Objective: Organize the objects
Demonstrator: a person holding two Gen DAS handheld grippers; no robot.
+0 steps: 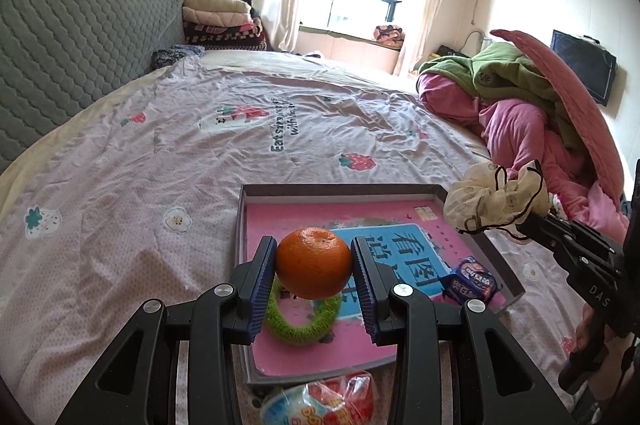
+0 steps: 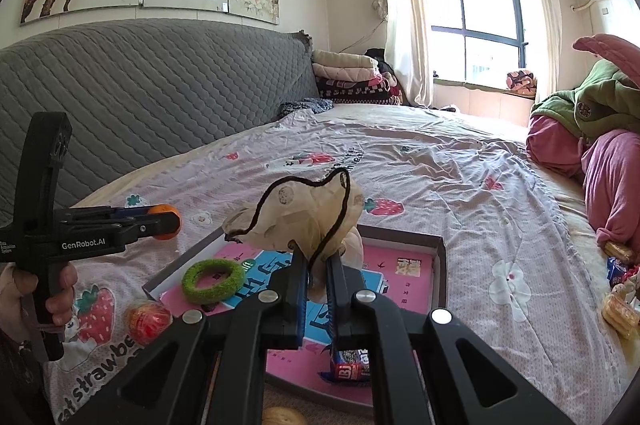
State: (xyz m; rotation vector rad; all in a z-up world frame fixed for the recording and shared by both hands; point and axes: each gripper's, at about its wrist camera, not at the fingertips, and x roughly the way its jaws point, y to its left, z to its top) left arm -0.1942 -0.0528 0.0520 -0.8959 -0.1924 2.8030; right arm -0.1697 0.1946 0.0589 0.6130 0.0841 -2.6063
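The left claw [image 1: 314, 265] pinched an orange [image 1: 314, 263] between its pads, held above a green ring [image 1: 302, 321] lying in the tray [image 1: 340, 189] on the bed [image 1: 160, 153]. To its right, the right claw [image 2: 317, 265], pressed together, gripped a cream pouch [image 2: 296, 217] over the tray's far side. A blue snack packet [image 1: 470, 279] lay beneath it.

Red snack cup [image 1: 320, 401] cut by bottom edge; biscuit [image 2: 284, 416] likewise.
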